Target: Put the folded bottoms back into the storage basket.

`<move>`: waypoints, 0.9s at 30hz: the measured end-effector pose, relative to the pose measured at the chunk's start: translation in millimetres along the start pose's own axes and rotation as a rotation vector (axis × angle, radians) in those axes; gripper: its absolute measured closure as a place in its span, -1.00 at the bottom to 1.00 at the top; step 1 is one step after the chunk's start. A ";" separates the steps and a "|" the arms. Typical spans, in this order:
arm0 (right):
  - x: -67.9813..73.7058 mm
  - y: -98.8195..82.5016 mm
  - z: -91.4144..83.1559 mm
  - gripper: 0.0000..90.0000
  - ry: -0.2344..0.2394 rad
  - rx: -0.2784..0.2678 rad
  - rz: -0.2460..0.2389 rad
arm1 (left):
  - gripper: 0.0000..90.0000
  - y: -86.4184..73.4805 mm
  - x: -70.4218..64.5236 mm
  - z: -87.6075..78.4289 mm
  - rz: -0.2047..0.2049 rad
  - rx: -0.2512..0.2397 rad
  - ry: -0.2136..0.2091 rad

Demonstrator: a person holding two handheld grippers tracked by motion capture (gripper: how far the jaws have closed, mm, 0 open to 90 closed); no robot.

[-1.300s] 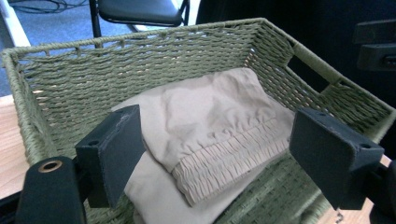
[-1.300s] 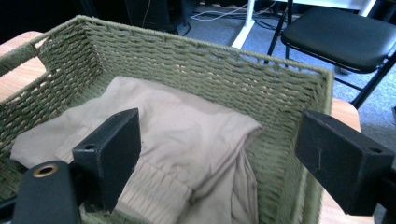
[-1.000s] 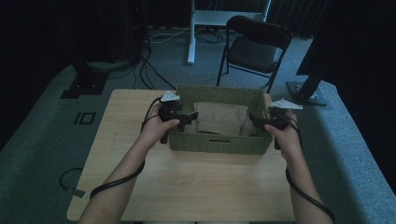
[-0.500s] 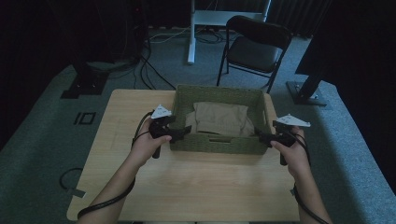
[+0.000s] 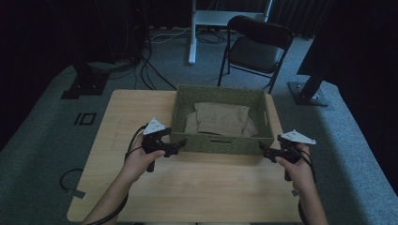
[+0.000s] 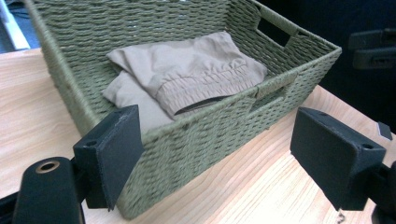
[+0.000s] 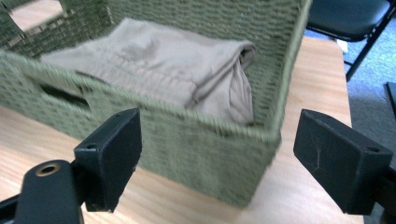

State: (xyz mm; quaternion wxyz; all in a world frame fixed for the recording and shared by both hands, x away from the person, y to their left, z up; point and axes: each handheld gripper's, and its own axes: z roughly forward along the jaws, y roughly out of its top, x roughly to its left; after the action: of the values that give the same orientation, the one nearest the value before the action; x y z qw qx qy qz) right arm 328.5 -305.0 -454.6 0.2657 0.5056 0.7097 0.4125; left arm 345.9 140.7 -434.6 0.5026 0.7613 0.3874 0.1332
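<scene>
With the left gripper (image 5: 180, 146) and right gripper (image 5: 263, 149) both jaws apart at the green woven basket's (image 5: 220, 143) near corners — folded tan garment (image 5: 220, 119) inside — uneven grips could tilt it.

Two handheld grippers are held at the near corners of a woven basket on a wooden table.
The left gripper (image 5: 180, 143) is pointed at the green basket (image 5: 220, 142) from its left near corner, the right gripper (image 5: 261, 149) from the opposite one; folded tan cloth (image 5: 220, 119) is seen inside, beyond both tools.
</scene>
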 end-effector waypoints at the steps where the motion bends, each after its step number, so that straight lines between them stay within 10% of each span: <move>1: -0.6 -3.2 0.0 -0.67 -0.001 0.001 0.007 | -0.60 -2.2 -0.1 -0.9 0.006 0.004 0.002; 27: 1.8 -64.7 18.6 -0.67 -0.022 0.097 0.054 | -0.62 -76.0 14.0 2.8 -0.034 0.126 0.081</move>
State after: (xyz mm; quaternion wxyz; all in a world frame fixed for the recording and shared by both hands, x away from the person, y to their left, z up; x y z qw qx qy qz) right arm 310.4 -307.0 -519.4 0.2375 0.5415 0.7119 0.3791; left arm 322.3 163.7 -504.5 0.4398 0.7786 0.4280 0.1308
